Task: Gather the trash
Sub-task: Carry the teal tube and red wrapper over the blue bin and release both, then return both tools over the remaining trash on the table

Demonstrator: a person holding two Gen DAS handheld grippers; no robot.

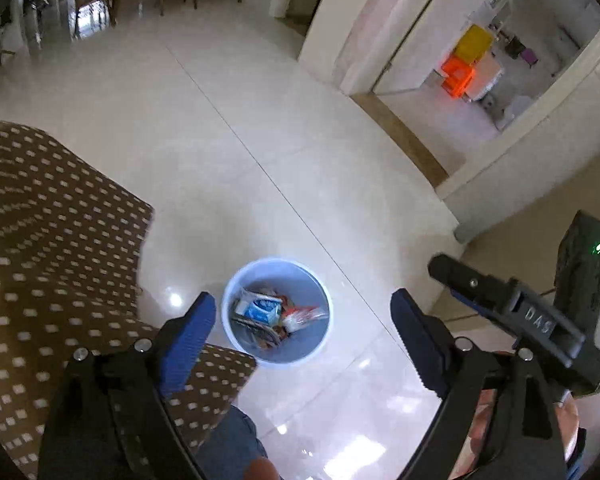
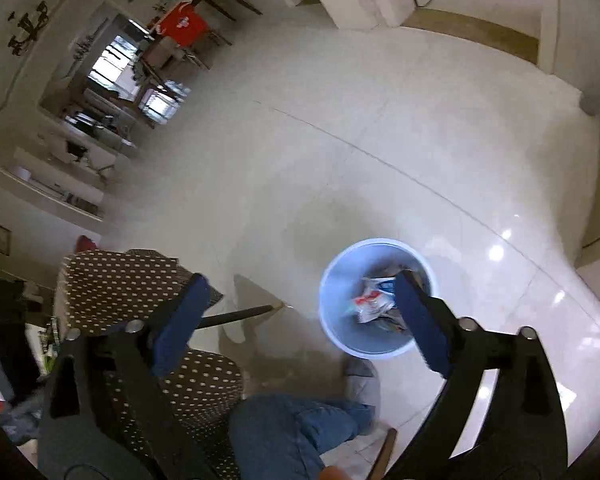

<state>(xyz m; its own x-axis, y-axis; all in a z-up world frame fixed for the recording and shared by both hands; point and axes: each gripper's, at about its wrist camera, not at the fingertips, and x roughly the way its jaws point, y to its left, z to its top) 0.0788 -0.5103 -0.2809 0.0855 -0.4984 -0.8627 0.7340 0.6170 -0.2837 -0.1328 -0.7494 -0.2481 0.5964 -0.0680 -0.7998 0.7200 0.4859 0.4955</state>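
A pale blue waste bin [image 1: 292, 270] stands on the white tiled floor, seen from above in both wrist views. It holds several wrappers, among them a blue-and-white packet [image 1: 258, 310] and a red-and-white wrapper [image 1: 304, 316]. My left gripper [image 1: 302, 300] hangs above the bin, open, with nothing between its blue pads. My right gripper [image 2: 302, 280] is also open and empty, a little to the left of the bin [image 2: 348, 272]; its right finger overlaps the red-and-white wrapper [image 2: 370, 302] in the picture. The right gripper's black body [image 1: 540, 320] shows at the right of the left wrist view.
A brown cloth with white dots [image 1: 52, 240] covers furniture left of the bin, also the cloth [image 2: 120, 280]. A person's jeans leg [image 2: 292, 432] and grey shoe [image 2: 360, 380] are near the bin. A doorway with orange and yellow crates [image 1: 458, 76] lies far right.
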